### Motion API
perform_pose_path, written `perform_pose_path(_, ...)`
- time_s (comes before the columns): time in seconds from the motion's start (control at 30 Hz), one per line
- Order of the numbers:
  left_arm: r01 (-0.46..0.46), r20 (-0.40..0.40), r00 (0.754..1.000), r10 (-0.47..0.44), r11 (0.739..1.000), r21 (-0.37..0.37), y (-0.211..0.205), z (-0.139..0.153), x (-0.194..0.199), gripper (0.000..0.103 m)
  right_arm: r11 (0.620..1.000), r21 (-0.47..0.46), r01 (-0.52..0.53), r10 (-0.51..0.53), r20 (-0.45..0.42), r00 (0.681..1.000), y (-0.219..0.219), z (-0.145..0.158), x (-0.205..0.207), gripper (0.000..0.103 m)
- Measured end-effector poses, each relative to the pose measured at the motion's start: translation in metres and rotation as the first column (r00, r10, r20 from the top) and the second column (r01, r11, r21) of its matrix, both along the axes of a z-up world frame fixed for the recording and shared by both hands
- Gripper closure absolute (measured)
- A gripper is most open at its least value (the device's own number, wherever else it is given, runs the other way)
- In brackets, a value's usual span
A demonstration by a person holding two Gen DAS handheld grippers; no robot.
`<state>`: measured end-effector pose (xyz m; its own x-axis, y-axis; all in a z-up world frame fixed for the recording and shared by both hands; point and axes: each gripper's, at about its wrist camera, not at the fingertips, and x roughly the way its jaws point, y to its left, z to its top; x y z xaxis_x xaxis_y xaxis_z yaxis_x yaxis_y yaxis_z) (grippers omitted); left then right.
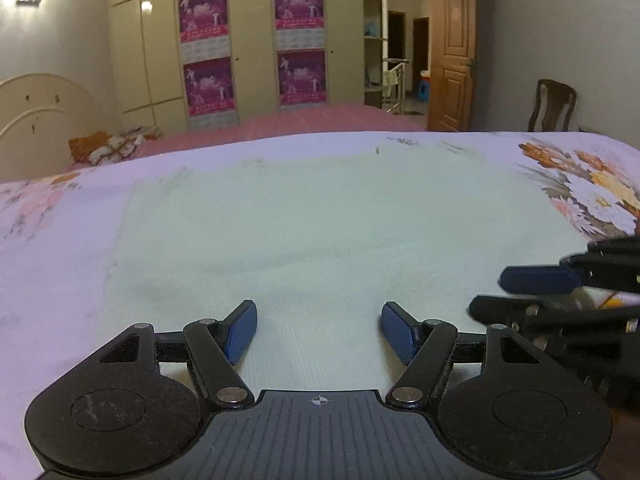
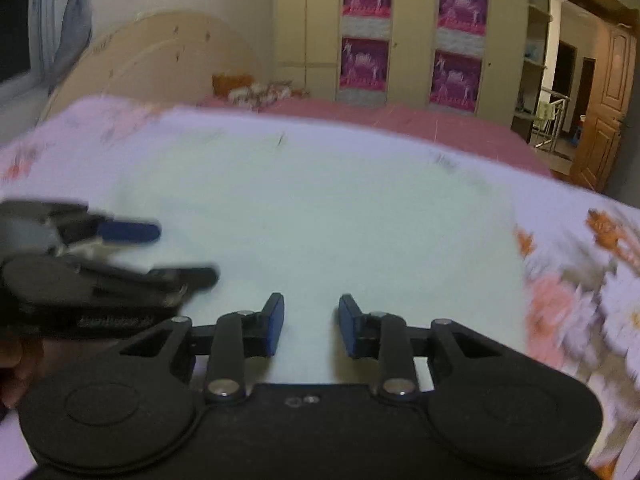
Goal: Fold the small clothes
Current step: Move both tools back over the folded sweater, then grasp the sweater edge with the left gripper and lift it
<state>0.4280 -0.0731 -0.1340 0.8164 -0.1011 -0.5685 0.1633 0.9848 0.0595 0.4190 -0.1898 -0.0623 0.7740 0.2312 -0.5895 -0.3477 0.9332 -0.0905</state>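
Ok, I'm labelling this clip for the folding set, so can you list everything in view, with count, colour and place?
Pale green knit garment: one, spread flat on the near bed.
Floral bedsheet: one, lilac with orange and white flowers, under the garment.
Pink bedspread: one, on the far bed.
Cream headboard: one, far left.
Orange and white patterned pillow: one, by the headboard.
Cream wardrobe: one, back wall.
Magenta posters: four, on the wardrobe doors.
Brown wooden door: one, open, right.
Dark wooden chair: one, beside the door.
Left gripper: black, blue pads, open above the garment.
Right gripper: black, blue pads, open, narrower gap.
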Motion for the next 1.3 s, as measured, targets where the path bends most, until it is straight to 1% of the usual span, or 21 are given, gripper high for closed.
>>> perform_pose_path(0.07, -0.009, 0.001, 1.000, 0.009, 1.000, -0.011, 0.002, 0.006, -0.006, 0.034, 1.000, -0.026, 0.010, -0.010, 0.011, 1.000, 0.004, 0.002, -0.003, 0.073)
perform_pose_path(0.17, -0.019, -0.015, 1.000, 0.019, 1.000, 0.005, 0.012, 0.004, -0.014, 0.034, 1.000, -0.006, 0.001, -0.001, 0.005, 1.000, 0.001, 0.013, -0.007, 0.072)
perform_pose_path(0.27, -0.065, -0.022, 0.998, 0.064, 0.998, -0.025, 0.036, 0.003, -0.026, 0.034, 0.999, -0.048, 0.008, -0.008, -0.001, 1.000, -0.013, 0.007, -0.011, 0.072)
perform_pose_path(0.33, -0.102, -0.022, 0.995, 0.101, 0.995, -0.019, 0.052, 0.001, -0.033, 0.034, 0.997, -0.036, 0.071, -0.071, -0.010, 0.997, -0.033, 0.008, -0.013, 0.072)
perform_pose_path(0.4, -0.117, -0.028, 0.993, 0.116, 0.992, -0.054, 0.070, -0.001, -0.040, 0.034, 0.987, -0.017, 0.159, -0.159, -0.022, 0.987, -0.058, 0.011, -0.015, 0.072)
perform_pose_path(0.43, -0.118, -0.029, 0.993, 0.117, 0.992, -0.052, 0.072, -0.001, -0.040, 0.034, 0.983, -0.004, 0.186, -0.186, -0.028, 0.982, -0.070, 0.009, -0.017, 0.072)
perform_pose_path(0.5, -0.128, -0.035, 0.991, 0.127, 0.991, -0.024, 0.067, 0.002, -0.038, 0.034, 0.981, 0.016, 0.193, -0.193, -0.029, 0.981, -0.078, 0.006, -0.018, 0.072)
perform_pose_path(0.57, -0.123, -0.022, 0.992, 0.123, 0.992, -0.026, 0.062, 0.006, -0.040, 0.034, 0.981, -0.011, 0.194, -0.194, -0.028, 0.981, -0.071, 0.008, -0.017, 0.072)
perform_pose_path(0.63, -0.130, -0.053, 0.990, 0.130, 0.992, -0.002, 0.057, 0.000, -0.037, 0.034, 0.981, 0.026, 0.193, -0.193, -0.012, 0.981, -0.068, 0.017, -0.021, 0.073)
perform_pose_path(0.67, -0.130, -0.045, 0.991, 0.130, 0.991, -0.009, 0.058, -0.003, -0.038, 0.034, 0.980, 0.026, 0.196, -0.196, -0.004, 0.981, -0.068, 0.017, -0.022, 0.073)
perform_pose_path(0.73, -0.130, -0.048, 0.990, 0.129, 0.992, -0.005, 0.059, -0.003, -0.038, 0.034, 0.980, -0.010, 0.201, -0.201, -0.052, 0.978, -0.068, 0.007, -0.016, 0.073)
perform_pose_path(0.8, -0.140, -0.061, 0.988, 0.139, 0.990, -0.007, 0.059, 0.000, -0.036, 0.034, 0.982, -0.016, 0.191, -0.191, -0.039, 0.981, -0.069, 0.005, -0.018, 0.072)
perform_pose_path(0.83, -0.139, -0.063, 0.988, 0.139, 0.990, -0.002, 0.058, 0.001, -0.036, 0.034, 0.980, -0.011, 0.199, -0.199, -0.048, 0.979, -0.069, 0.008, -0.017, 0.072)
perform_pose_path(0.9, -0.142, -0.061, 0.988, 0.142, 0.990, 0.001, 0.058, 0.000, -0.036, 0.034, 0.976, 0.046, 0.212, -0.211, -0.036, 0.977, -0.072, 0.016, -0.021, 0.072)
perform_pose_path(0.93, -0.145, -0.062, 0.988, 0.145, 0.989, -0.001, 0.057, 0.000, -0.036, 0.034, 0.976, 0.053, 0.211, -0.210, -0.026, 0.977, -0.072, 0.016, -0.022, 0.072)
perform_pose_path(1.0, -0.147, -0.066, 0.987, 0.147, 0.989, 0.003, 0.056, 0.000, -0.035, 0.034, 0.977, 0.022, 0.214, -0.212, -0.067, 0.975, -0.071, 0.004, -0.017, 0.072)
perform_pose_path(1.03, -0.146, -0.067, 0.987, 0.146, 0.989, 0.004, 0.056, 0.001, -0.035, 0.034, 0.974, 0.049, 0.219, -0.216, -0.063, 0.974, -0.074, 0.002, -0.017, 0.071)
perform_pose_path(1.1, -0.144, -0.068, 0.987, 0.144, 0.990, 0.004, 0.056, 0.000, -0.035, 0.034, 0.970, 0.059, 0.234, -0.229, -0.081, 0.970, -0.076, 0.008, -0.015, 0.072)
perform_pose_path(1.17, -0.141, -0.066, 0.988, 0.141, 0.990, 0.009, 0.056, 0.000, -0.035, 0.034, 0.970, 0.068, 0.235, -0.231, -0.055, 0.971, -0.074, 0.013, -0.018, 0.072)
perform_pose_path(1.23, -0.139, -0.064, 0.988, 0.139, 0.990, 0.009, 0.057, -0.001, -0.035, 0.034, 0.975, 0.037, 0.221, -0.218, -0.070, 0.973, -0.071, 0.005, -0.017, 0.071)
perform_pose_path(1.3, -0.138, -0.067, 0.988, 0.138, 0.990, 0.007, 0.058, -0.001, -0.036, 0.034, 0.979, -0.013, 0.205, -0.205, -0.041, 0.978, -0.064, 0.002, -0.020, 0.071)
